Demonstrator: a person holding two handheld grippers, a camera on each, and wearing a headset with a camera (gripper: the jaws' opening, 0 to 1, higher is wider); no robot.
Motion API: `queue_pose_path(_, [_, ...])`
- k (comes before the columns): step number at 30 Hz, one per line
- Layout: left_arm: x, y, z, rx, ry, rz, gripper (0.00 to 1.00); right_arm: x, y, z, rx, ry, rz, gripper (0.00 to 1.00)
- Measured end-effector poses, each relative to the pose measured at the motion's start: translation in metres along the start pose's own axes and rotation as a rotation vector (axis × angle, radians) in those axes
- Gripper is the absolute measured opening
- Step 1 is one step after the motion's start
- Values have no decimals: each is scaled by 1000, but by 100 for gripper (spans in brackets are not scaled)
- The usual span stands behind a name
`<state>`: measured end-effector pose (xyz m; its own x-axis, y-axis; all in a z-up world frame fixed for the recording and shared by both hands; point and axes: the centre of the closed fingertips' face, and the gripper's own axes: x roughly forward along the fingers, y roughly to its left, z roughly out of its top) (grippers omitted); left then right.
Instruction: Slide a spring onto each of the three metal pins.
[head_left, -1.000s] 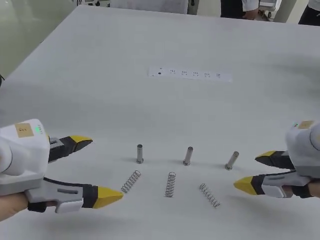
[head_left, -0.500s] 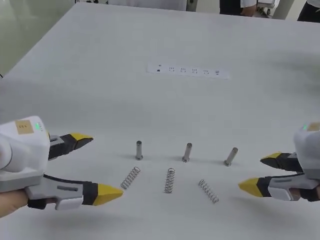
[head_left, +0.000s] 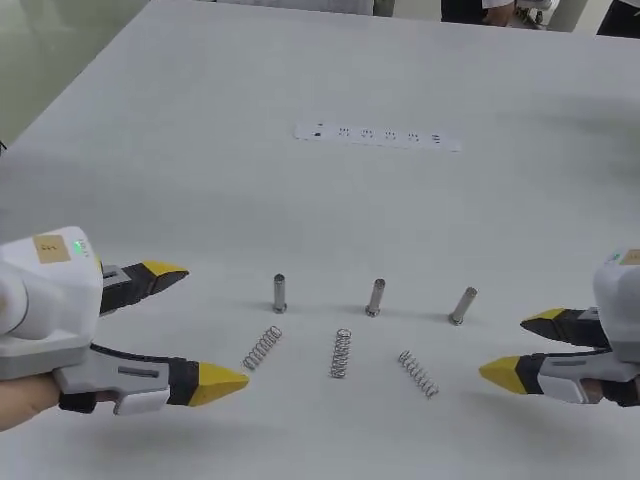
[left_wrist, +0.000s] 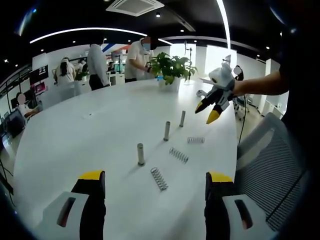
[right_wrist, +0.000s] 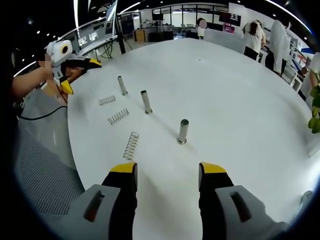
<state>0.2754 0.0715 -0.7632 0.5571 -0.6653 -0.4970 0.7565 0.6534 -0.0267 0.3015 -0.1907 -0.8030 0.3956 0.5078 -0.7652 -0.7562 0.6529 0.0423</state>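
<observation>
The left hand-held gripper hangs just above the counter at the near left. Its yellow-tipped jaws are spread wide and hold nothing, and the hand around its white body is cut off by the edge of the head view. The right hand-held gripper hovers at the near right, jaws likewise parted and empty, with most of its body running out of the head view. Between them three metal pins stand in a row: the left pin, the middle pin and the right pin, which seems to lean in the head view but reads upright in the right gripper view. Each pin is bare. Just on the near side of each, a coil lies flat on the counter, apart from its pin: the left spring, the middle spring and the right spring. Farther back a white power strip lies flat, its sockets too small to make out. In the left gripper view a potted plant stands at the counter's far edge, with people behind it, blurred and small.
</observation>
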Motion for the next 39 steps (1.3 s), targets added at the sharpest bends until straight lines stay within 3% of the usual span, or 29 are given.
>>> queue_pose_path(18, [-3,0,-6,-14,11,4,76,13,32,3,-4,2,62,45])
queue_pose_path(29, [-3,0,-4,-11,3,2,77,23,45,16,-32,4,90,44])
queue_pose_path(39, [-3,0,-4,-12,8,-1,76,35,54,15,-86,58,108,38])
